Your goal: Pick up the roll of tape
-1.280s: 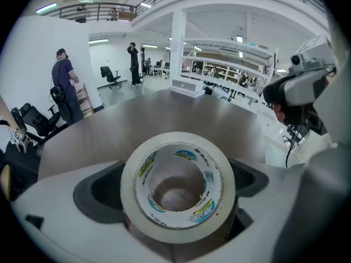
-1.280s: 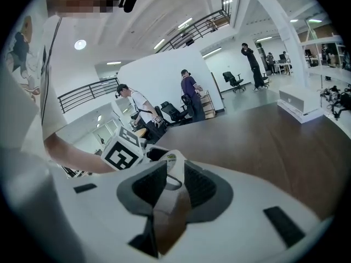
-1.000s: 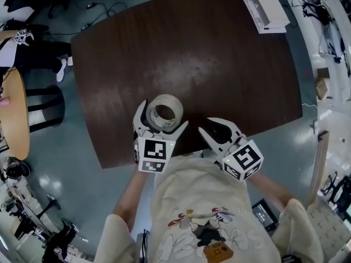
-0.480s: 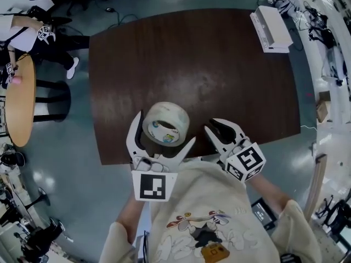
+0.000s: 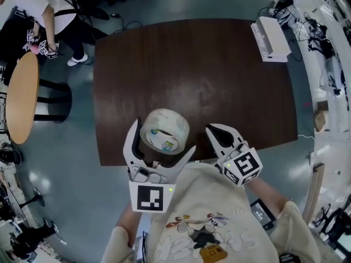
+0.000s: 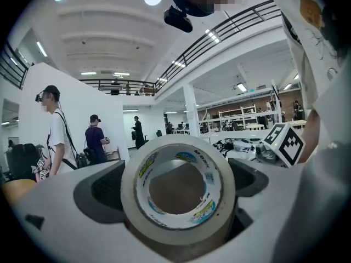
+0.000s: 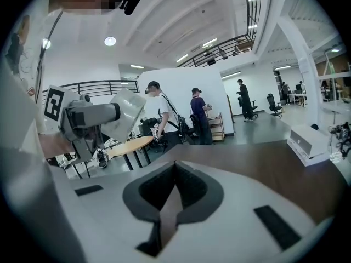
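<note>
Head view: the roll of tape (image 5: 164, 131) is pinched across its diameter by the left gripper (image 5: 162, 138), its hole faced along the jaws; the right gripper (image 5: 222, 137) (jaws pressed together, empty) is held just right.

A table (image 5: 219, 64) filled the middle of the head view. At its near edge, left of centre, the roll of tape (image 5: 164, 130) sat gripped between the jaws of the left gripper (image 5: 162, 137). Just to the right, also at the near edge, was the right gripper (image 5: 215, 130), jaws together with nothing between them. A box (image 5: 270, 39) lay on the far right corner. Off the left edge stood a round table (image 5: 21, 97), with a person (image 5: 52, 10) behind it.
</note>
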The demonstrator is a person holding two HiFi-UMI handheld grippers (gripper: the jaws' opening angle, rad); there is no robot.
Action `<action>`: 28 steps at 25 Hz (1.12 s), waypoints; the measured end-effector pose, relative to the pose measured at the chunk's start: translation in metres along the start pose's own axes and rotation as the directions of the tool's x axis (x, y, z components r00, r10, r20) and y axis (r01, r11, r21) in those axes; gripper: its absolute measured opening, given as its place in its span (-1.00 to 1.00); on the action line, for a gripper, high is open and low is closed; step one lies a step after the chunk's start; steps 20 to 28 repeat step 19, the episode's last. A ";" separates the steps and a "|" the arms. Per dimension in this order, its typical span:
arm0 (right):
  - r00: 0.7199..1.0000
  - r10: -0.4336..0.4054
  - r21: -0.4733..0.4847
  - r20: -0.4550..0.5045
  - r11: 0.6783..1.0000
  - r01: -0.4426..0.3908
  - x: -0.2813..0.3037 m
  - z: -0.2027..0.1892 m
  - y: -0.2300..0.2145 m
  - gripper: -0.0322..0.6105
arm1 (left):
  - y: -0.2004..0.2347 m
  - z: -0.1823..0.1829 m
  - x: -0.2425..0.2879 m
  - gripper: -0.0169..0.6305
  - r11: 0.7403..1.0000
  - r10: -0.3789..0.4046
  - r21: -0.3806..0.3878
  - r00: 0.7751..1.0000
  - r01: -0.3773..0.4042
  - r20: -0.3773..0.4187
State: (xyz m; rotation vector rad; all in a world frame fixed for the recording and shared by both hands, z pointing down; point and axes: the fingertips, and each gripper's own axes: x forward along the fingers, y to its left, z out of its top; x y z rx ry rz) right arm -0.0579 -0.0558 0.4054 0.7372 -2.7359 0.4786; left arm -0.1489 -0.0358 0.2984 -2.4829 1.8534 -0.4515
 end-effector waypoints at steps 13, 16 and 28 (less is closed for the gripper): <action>0.999 -0.031 -0.004 0.031 1.000 0.031 -0.012 0.007 0.007 -0.88 | -0.005 0.003 -0.016 0.87 1.000 0.001 -0.011 1.000 -0.001 0.011; 0.999 -0.032 -0.004 0.036 0.999 0.032 -0.012 0.011 0.013 -0.88 | -0.004 0.005 -0.021 0.87 1.000 -0.005 -0.005 1.000 0.005 0.020; 0.999 -0.035 -0.001 0.037 0.999 0.035 -0.015 0.012 0.015 -0.88 | -0.008 0.009 -0.020 0.87 1.000 -0.015 0.001 1.000 0.015 0.025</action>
